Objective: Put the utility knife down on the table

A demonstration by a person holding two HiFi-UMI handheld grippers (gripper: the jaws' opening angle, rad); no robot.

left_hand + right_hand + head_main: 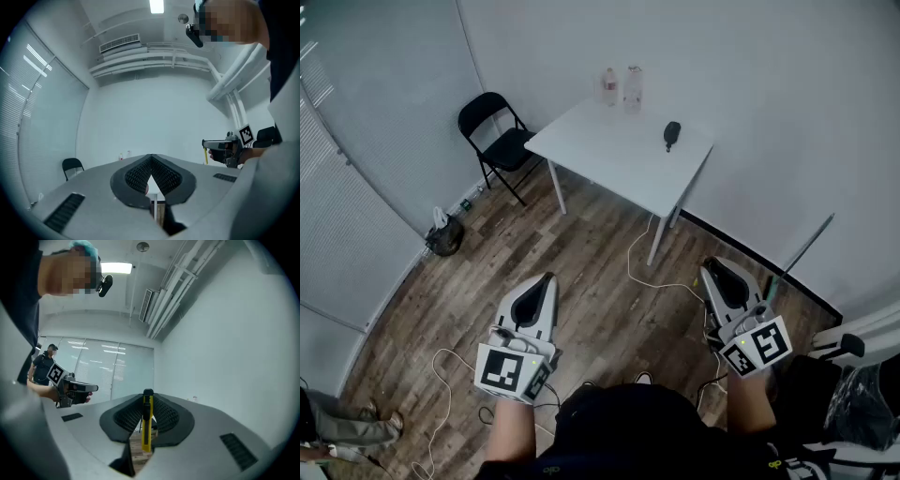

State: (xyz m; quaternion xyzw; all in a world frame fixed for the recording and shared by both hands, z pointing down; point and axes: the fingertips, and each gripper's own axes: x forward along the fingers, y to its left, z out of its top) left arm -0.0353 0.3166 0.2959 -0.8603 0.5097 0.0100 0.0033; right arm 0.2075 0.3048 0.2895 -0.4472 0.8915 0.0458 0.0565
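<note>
Right gripper view showed the right gripper [148, 404] clamped on the yellow utility knife [146, 427], which stood upright, well apart from the table [600, 159]. The left gripper [151, 160] had its jaws together, empty. Two bottles [621, 87] stood at the table's far edge, labels too small to read; its near half offered open room.

Bare office-style test room

White walls [769, 94] enclose a wood-plank floor [581, 281] with loose cables [629, 257] lying across it. One white table [619, 155] stands near the wall with two bottles [621, 86] on it and a black folding chair [495, 131] beside it. Slatted blinds [337, 220] cover a glazed side. Overhead are a ceiling light panel [156, 5], a wall-mounted air conditioner [119, 43] and white pipes [150, 58].
</note>
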